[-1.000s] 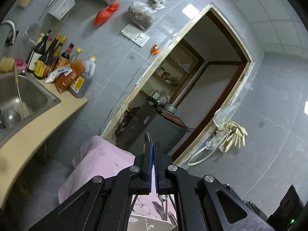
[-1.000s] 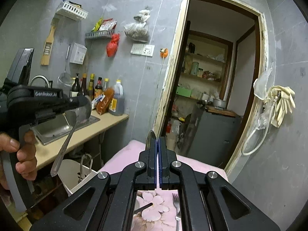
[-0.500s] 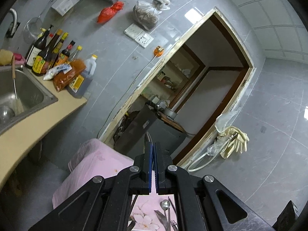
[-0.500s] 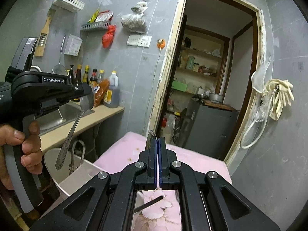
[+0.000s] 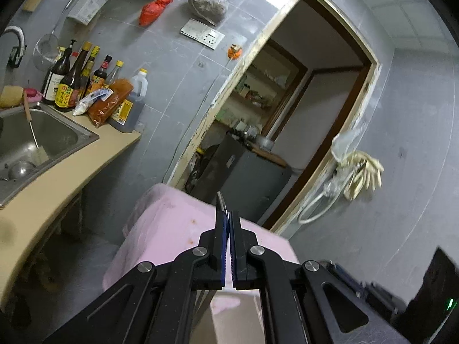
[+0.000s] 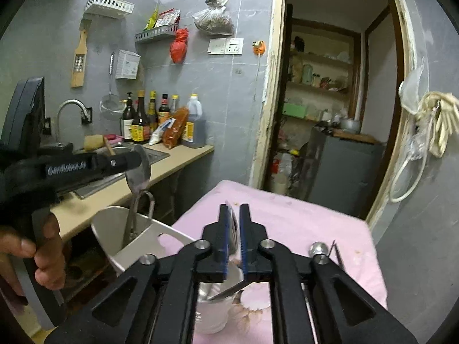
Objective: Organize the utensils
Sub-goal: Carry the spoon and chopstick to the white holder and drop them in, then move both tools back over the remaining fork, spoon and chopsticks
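Right wrist view: right gripper (image 6: 234, 230) jaws have just been parting, a utensil (image 6: 233, 223) loose between them over the cup (image 6: 213, 312); left gripper (image 6: 137, 160) clamps a spoon (image 6: 137, 177), handle in the holder (image 6: 134, 240); two nearly stowed, more on the pink table (image 6: 301, 218).
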Demonstrator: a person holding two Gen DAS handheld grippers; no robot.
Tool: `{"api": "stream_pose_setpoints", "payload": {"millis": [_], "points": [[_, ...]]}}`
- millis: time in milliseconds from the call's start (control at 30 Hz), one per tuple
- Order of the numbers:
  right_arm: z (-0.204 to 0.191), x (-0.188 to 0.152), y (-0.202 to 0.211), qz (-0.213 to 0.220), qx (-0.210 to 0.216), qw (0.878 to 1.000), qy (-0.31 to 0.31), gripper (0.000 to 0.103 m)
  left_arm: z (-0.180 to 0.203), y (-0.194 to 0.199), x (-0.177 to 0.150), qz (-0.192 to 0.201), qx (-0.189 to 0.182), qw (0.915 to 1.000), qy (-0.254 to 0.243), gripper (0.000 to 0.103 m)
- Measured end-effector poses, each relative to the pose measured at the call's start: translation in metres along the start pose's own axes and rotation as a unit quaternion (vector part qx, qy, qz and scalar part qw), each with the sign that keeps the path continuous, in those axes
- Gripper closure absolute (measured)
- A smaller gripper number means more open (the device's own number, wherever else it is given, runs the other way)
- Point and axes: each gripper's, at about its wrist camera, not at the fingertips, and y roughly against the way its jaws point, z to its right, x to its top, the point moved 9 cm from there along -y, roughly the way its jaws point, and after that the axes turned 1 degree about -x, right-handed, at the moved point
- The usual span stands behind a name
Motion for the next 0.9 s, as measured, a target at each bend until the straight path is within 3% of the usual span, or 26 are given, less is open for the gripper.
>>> {"api": "stream_pose_setpoints", "payload": {"millis": [67, 233, 333, 500, 633, 800, 900], "points": [[0.004, -0.002, 0.001, -0.006, 0.019, 1.0, -0.019, 0.075, 0.001, 0.004, -0.002, -0.012, 0.007, 0.9998, -0.01, 0.1], [0.018, 0.0, 0.006, -0.008, 0.037, 0.998, -0.048, 0.073, 0.002, 0.014, -0.007, -0.042, 0.029, 0.9986, -0.016, 0.1], [0.031, 0.008, 0.015, 0.003, 0.039, 0.997, -0.059, 0.064, 0.004, 0.021, -0.006, -0.047, 0.04, 0.998, -0.015, 0.096], [0.062, 0.025, 0.033, 0.031, 0.029, 0.997, -0.071, 0.048, 0.02, 0.033, 0.003, -0.027, 0.052, 0.9981, -0.02, 0.059], [0.09, 0.033, 0.05, 0.049, 0.011, 0.995, -0.082, 0.03, 0.041, 0.036, 0.009, -0.012, 0.063, 0.9975, -0.028, 0.047], [0.136, 0.037, 0.072, 0.068, -0.023, 0.993, -0.09, 0.011, 0.077, 0.039, 0.013, 0.018, 0.101, 0.993, -0.059, 0.009], [0.161, 0.038, 0.084, 0.074, -0.041, 0.993, -0.088, 0.004, 0.099, 0.04, 0.01, 0.036, 0.118, 0.9893, -0.078, 0.001]]}}
